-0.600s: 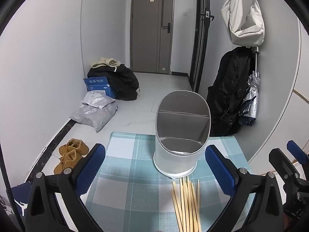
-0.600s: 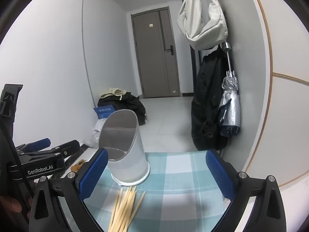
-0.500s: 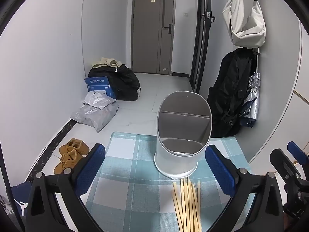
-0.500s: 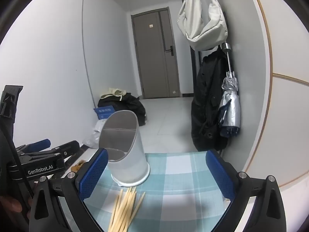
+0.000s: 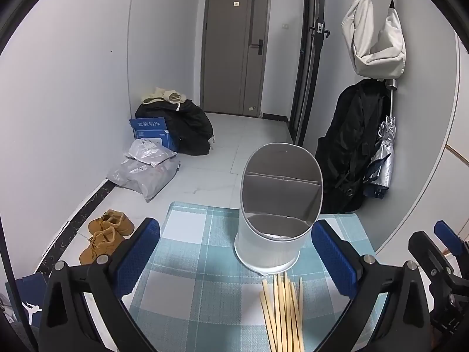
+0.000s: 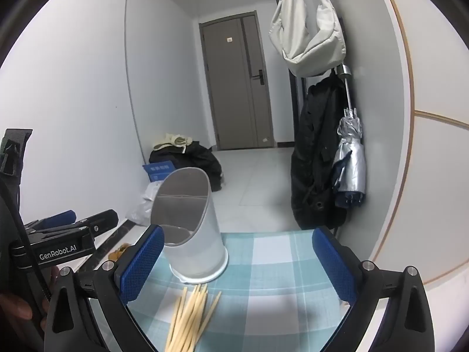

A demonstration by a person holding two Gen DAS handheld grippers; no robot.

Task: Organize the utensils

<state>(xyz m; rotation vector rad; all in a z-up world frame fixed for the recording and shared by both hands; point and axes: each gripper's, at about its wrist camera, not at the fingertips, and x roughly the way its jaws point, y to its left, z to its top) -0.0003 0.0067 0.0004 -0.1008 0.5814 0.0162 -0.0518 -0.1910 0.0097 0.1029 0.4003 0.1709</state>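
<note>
Bundle of wooden chopsticks [image 5: 283,314] lies flat on the checked teal cloth [image 5: 187,252] covering the bench, tips pointing toward a white utensil holder [image 5: 275,214] that stands upright just beyond them, nearly touching. Holder has a slanted oval mouth and an inner divider; nothing visible inside. Left tool [image 5: 236,252] hovers above the cloth, jaws spread wide with nothing between the blue pads; chopsticks sit low and toward its right finger, holder ahead between the fingers. Right tool [image 6: 236,259] likewise spread wide and empty; from it the chopsticks lie low and toward its left finger, the holder just past that finger's tip. Left tool's body visible off the right tool's left side. Farther ahead: tan shoes [image 5: 107,234] on the floor, grey parcel bags [image 5: 146,170], blue box [image 5: 154,132], grey door [image 5: 234,50]. Ahead-right, black coat [image 5: 348,149], folded silver umbrella [image 6: 350,164], pale bag [image 6: 307,26] hanging.
</note>
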